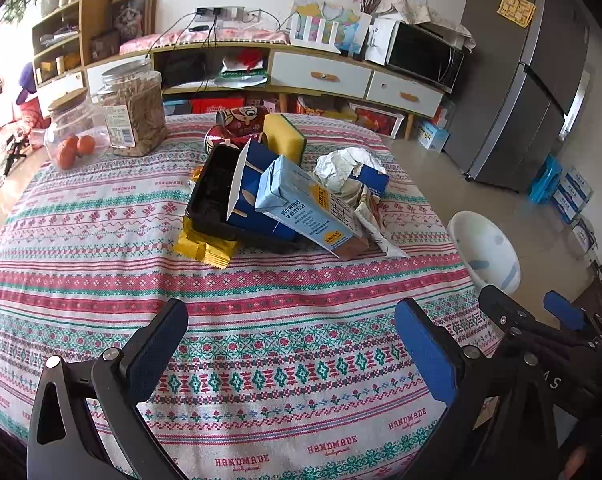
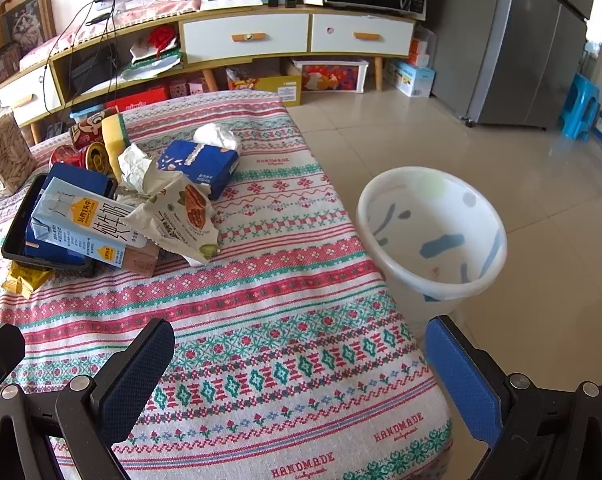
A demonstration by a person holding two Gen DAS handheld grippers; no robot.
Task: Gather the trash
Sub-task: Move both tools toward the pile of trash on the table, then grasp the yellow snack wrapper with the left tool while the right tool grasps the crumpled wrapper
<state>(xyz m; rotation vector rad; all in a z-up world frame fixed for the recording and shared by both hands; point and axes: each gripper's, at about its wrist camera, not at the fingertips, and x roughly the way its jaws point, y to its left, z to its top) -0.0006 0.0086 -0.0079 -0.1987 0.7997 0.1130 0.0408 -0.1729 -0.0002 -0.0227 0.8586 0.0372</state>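
Your left gripper (image 1: 291, 344) hovers low over the near part of the patterned tablecloth (image 1: 261, 380), its jaws spread wide with nothing between the blue pads and nothing touching them. Your right gripper (image 2: 299, 368) is the same: jaws wide apart, empty, held over the near right corner of the cloth, with one finger out past the table edge. Just off that right edge, on the tiled floor, stands the white bin (image 2: 433, 236), upright and close beside the table. Further in, towards the middle of the table, the trash sits in one loose heap: a light blue milk carton (image 1: 305, 208) lies tilted across a black tray (image 1: 213, 192), with a dark blue box propped in the tray and yellow wrappers (image 1: 207, 246) poking out beneath it. A nut snack packet (image 2: 181, 220) and crumpled paper (image 1: 341, 164) lean against the carton's right side, next to a blue tissue pack (image 2: 199, 164). Behind the heap lie two red cans (image 1: 237, 124) and a yellow sponge (image 1: 285, 132); at the far left stand two clear jars (image 1: 133, 116).
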